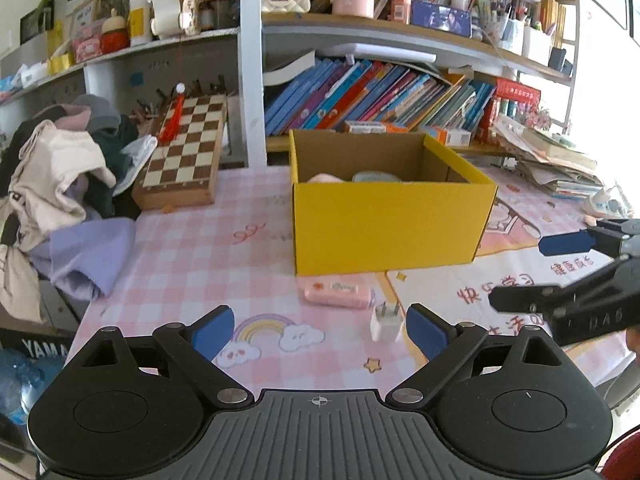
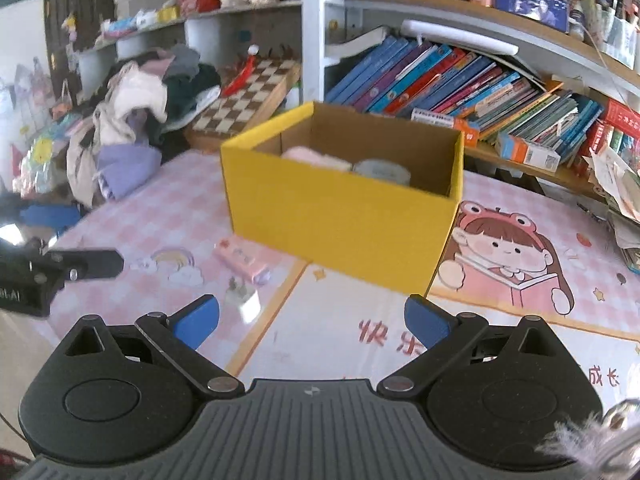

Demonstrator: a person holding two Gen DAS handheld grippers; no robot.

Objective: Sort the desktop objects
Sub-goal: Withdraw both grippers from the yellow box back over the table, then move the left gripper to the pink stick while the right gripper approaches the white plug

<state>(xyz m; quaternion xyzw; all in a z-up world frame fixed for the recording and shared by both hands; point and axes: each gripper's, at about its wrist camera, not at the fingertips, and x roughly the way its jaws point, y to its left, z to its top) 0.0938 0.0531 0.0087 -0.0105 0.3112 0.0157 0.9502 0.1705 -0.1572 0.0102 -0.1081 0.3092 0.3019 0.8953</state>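
A yellow cardboard box (image 1: pixel 384 224) (image 2: pixel 336 220) stands open on the pink desk mat, with a pink soft item (image 2: pixel 316 158) and a pale round tin (image 2: pixel 382 172) inside. In front of the box lie a pink packet (image 1: pixel 338 292) (image 2: pixel 240 260) and a white plug adapter (image 1: pixel 386 322) (image 2: pixel 242 298). My left gripper (image 1: pixel 320 332) is open and empty, the adapter just inside its right finger. My right gripper (image 2: pixel 312 320) is open and empty, hovering right of the adapter. Each gripper shows in the other's view, the right gripper (image 1: pixel 532 272) at the right edge and the left gripper (image 2: pixel 72 240) at the left edge.
A pile of clothes (image 1: pixel 60 184) fills the desk's left side, beside a leaning chessboard (image 1: pixel 184 156). Rows of books (image 1: pixel 376 96) line the shelf behind the box. A stack of papers (image 1: pixel 556 160) sits at the right. A fluffy keyring (image 2: pixel 592 436) lies at the near right.
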